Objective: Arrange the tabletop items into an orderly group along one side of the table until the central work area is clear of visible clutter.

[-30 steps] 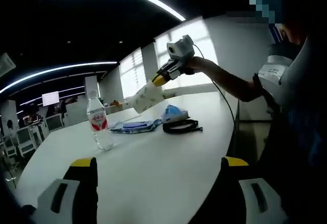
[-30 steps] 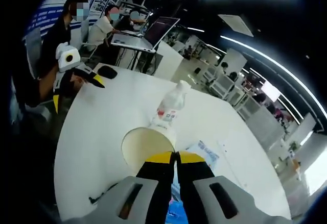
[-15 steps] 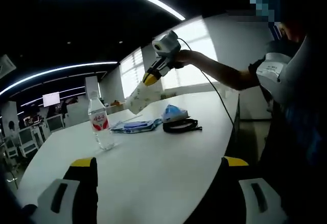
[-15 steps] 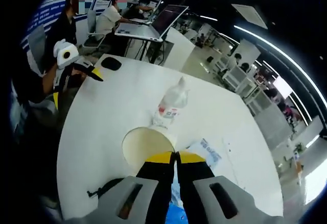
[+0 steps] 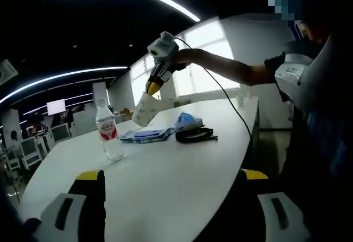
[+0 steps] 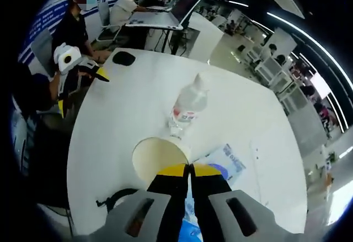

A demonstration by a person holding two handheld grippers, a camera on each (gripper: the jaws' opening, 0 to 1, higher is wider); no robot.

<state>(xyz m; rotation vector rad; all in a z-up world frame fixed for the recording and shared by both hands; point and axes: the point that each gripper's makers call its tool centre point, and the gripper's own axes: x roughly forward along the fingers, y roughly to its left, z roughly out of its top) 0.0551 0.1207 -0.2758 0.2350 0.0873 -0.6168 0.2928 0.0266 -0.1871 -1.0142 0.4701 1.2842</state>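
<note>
My right gripper (image 6: 188,170) is shut on the rim of a cream paper cup (image 6: 157,160), held in the air over the white table (image 6: 121,126). In the left gripper view, the right gripper (image 5: 152,85) hangs the cup (image 5: 144,108) above the table's far side. A clear water bottle (image 5: 108,132) with a red label stands upright; it shows just beyond the cup as the bottle (image 6: 188,106). A blue-and-white packet (image 5: 145,135), a blue mask (image 5: 188,122) and a black strap (image 5: 196,136) lie together. My left gripper (image 5: 172,175) is open and empty over the near table edge.
A black mouse (image 6: 123,58) lies near the table's far edge. The left gripper (image 6: 81,90) shows at that side, held by a hand. Two people sit at a laptop (image 6: 185,7) on another desk. The packet (image 6: 226,162) lies under the cup's right.
My right gripper has carried the cup up and to the left in the left gripper view, farther over the table. The left gripper has stayed still and open.
</note>
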